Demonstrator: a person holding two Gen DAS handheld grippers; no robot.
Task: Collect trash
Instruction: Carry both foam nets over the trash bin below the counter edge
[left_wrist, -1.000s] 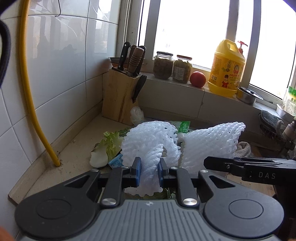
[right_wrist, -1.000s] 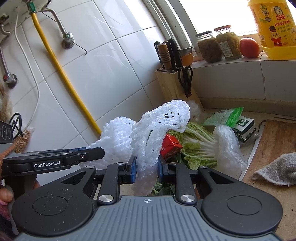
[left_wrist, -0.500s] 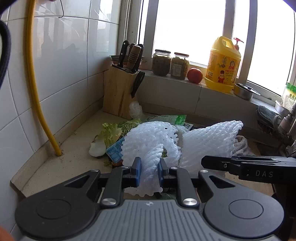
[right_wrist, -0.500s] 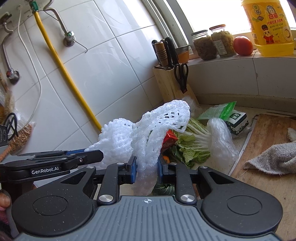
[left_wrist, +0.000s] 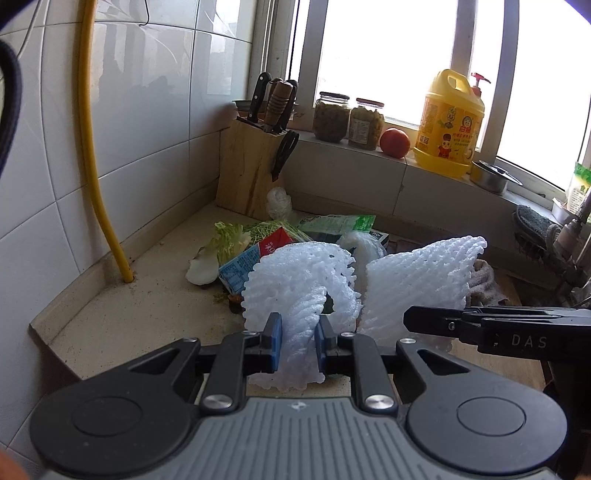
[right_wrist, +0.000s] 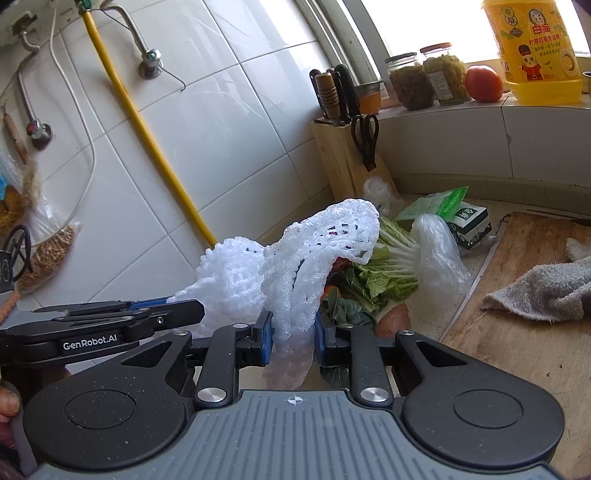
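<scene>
I am gripping one white foam net (left_wrist: 299, 291) in my left tool (left_wrist: 297, 343) and another foam net (right_wrist: 317, 258) in my right tool (right_wrist: 293, 338), both raised above the surface (left_wrist: 140, 317). They are hiding part of the scrap pile (right_wrist: 388, 266) behind.

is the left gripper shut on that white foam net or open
Shut on it: the left gripper has its blue pads pressing the white foam net.

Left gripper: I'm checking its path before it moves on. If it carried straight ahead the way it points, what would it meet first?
Probably the trash pile: the left gripper, shut on a white foam net, points at the milk carton and cabbage scraps; depth is unclear.
</scene>
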